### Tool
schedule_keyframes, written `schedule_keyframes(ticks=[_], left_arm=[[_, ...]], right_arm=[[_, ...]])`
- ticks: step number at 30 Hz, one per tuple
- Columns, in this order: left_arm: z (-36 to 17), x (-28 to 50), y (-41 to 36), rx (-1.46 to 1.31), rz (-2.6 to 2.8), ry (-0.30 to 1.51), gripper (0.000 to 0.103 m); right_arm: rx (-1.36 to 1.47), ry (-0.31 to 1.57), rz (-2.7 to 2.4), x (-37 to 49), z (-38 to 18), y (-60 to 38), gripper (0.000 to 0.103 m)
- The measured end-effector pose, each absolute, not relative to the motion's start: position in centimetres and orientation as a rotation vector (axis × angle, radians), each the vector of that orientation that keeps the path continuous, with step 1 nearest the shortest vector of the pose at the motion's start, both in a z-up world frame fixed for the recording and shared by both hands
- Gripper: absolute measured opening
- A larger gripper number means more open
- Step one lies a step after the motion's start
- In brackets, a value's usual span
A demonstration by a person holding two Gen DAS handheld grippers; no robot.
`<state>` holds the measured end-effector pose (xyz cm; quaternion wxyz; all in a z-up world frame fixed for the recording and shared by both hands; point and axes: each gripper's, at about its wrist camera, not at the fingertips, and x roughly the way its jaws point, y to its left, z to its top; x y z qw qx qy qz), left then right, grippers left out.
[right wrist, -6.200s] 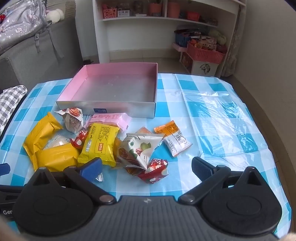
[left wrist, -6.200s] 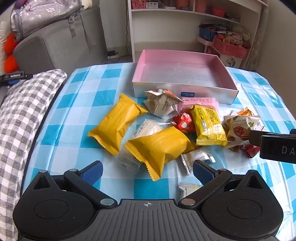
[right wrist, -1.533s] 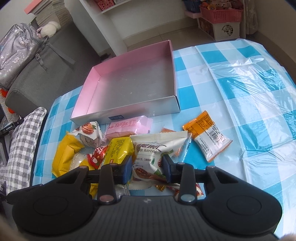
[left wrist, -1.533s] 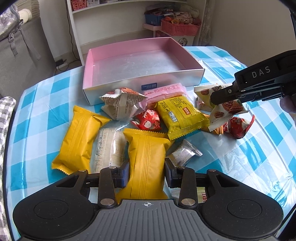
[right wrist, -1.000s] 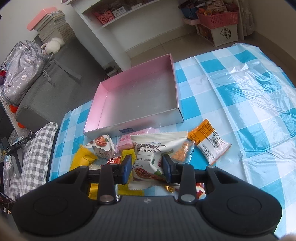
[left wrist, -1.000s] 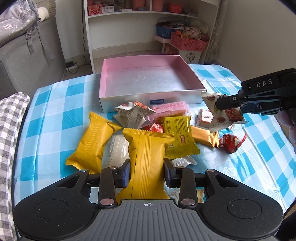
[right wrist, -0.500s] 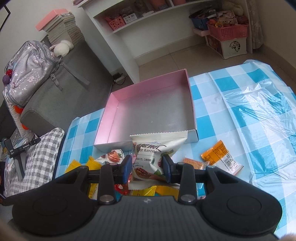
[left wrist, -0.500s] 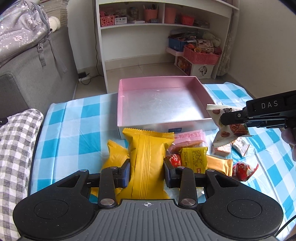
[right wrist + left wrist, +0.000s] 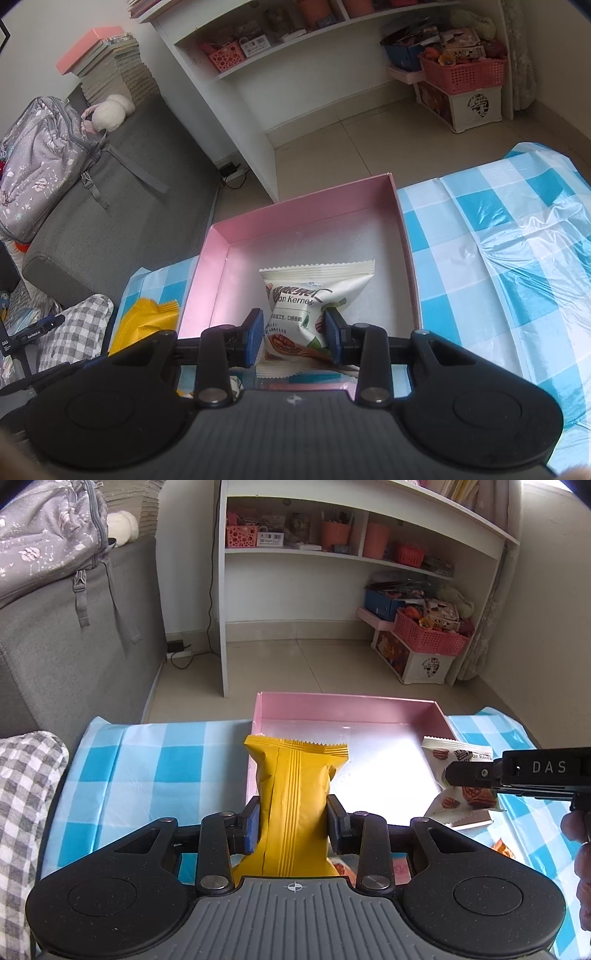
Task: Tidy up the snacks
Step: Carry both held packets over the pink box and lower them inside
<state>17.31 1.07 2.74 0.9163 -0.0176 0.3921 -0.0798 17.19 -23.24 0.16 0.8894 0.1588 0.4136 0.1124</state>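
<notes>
My left gripper (image 9: pixel 293 825) is shut on a yellow snack packet (image 9: pixel 295 797) and holds it up over the near left edge of the pink box (image 9: pixel 347 703). My right gripper (image 9: pixel 294 338) is shut on a white kernel snack packet (image 9: pixel 314 295) and holds it above the box's silver floor (image 9: pixel 295 251). In the left wrist view the right gripper (image 9: pixel 476 775) shows at the right with the white packet (image 9: pixel 461 771) over the box's right side. The yellow packet (image 9: pixel 144 321) shows at the left in the right wrist view. The box is empty inside.
The blue checked tablecloth (image 9: pixel 147 760) covers the table. A few loose snacks (image 9: pixel 502 847) peek out below the grippers. A checked cushion (image 9: pixel 22 786) lies at the left. A grey sofa (image 9: pixel 110 206) and a white shelf (image 9: pixel 332 554) stand beyond the table.
Both grippers have moved forward and up with their packets, from above the snack pile to over the pink box. The pile has dropped out of sight below them.
</notes>
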Motion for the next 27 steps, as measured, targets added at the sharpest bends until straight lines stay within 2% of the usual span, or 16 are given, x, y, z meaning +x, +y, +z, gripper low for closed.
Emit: schedule_keyframes(ticks=[11,22,25,26,27], left_arm=[[-0.8,22.2,-1.3,-0.045,-0.190,0.762,0.033],[-3.3,23.3,-1.5,-0.043,-0.180,0.781,0.033],[-3.6,23.4,-1.3,-0.058,-0.190,0.780,0.038],[-3.7,23.4,-1.2,-0.070,-0.195,0.787,0.049],[-3.6,23.3,-1.1,-0.074,-0.189,0.785,0.057]], right_arm=[[0.313,0.842,0.195,20.0,-1.7,-23.9,0.033],[0.292,0.862,0.178,20.5,-2.7,-24.2,0.033],[0.305,0.846,0.184,20.4,-2.6,-24.4,0.034],[0.310,0.839,0.182,20.4,-2.4,-24.6,0.039],[0.316,0.835,0.180,20.4,-2.3,-24.7,0.053]])
